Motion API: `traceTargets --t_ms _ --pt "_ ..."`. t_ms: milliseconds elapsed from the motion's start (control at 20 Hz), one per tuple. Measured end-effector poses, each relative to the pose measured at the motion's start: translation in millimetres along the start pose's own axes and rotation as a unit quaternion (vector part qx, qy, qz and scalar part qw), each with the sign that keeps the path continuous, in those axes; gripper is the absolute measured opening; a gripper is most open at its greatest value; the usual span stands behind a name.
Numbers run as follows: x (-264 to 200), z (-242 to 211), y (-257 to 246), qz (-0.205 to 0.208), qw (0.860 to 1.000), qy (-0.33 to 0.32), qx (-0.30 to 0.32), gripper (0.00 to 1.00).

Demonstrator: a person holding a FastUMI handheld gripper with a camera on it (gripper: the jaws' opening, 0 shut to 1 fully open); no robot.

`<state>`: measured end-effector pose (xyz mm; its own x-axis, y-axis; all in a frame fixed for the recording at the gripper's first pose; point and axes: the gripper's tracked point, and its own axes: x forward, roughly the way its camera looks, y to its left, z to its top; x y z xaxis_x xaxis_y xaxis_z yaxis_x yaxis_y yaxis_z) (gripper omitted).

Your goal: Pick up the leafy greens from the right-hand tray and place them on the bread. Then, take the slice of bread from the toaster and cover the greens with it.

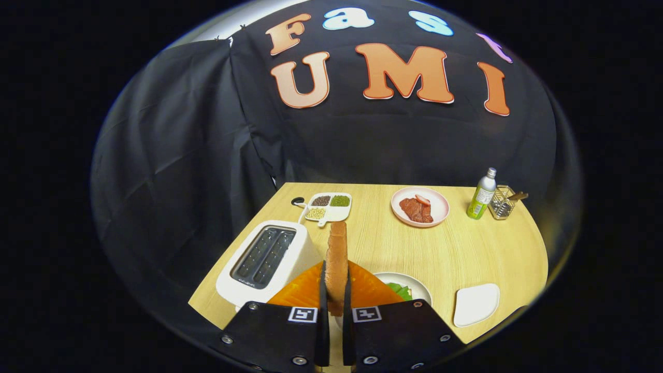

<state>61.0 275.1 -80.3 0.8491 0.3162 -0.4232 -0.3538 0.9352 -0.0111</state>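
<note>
Setting: We look across a pale wood counter (466,248) backed by a black cloth wall.
Gripper: Our gripper (335,295) rides above the near edge of the counter, its jaws closed to a narrow gap on a slice of bread (337,259), both fingers pressing its flat faces.
Bread slice: It stands upright on edge between the fingers, its brown crust rising ahead of them.
Toaster: A white toaster (269,261) sits just left of the fingers, and we see both of its slots empty.
Orange plate: An orange plate (305,290) lies directly beneath the held slice, partly hidden by the fingers; we cannot tell what rests on it.
Leafy greens: Some leafy greens (401,290) show in a white bowl (414,285) just right of the fingers, touching the orange plate's edge from our angle.
Nearby: A small white dish (476,304) lies further right.
Far side: We see a divided tray (329,206) of grains, a pink plate (437,204) with red meat (417,210), a green bottle (481,196) and a wire holder (501,203) beside it.
</note>
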Motion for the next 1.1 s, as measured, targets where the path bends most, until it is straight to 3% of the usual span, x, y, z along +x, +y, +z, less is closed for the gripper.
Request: traceTargets --t_ms 550,900,1100 --pt "30 -81 -37 0.055 0.996 0.065 0.013 0.1" --pt "39 -112 -73 0.038 0.994 0.095 0.029 0.1" --pt "41 -119 -90 0.019 0.995 0.1 0.021 0.2"
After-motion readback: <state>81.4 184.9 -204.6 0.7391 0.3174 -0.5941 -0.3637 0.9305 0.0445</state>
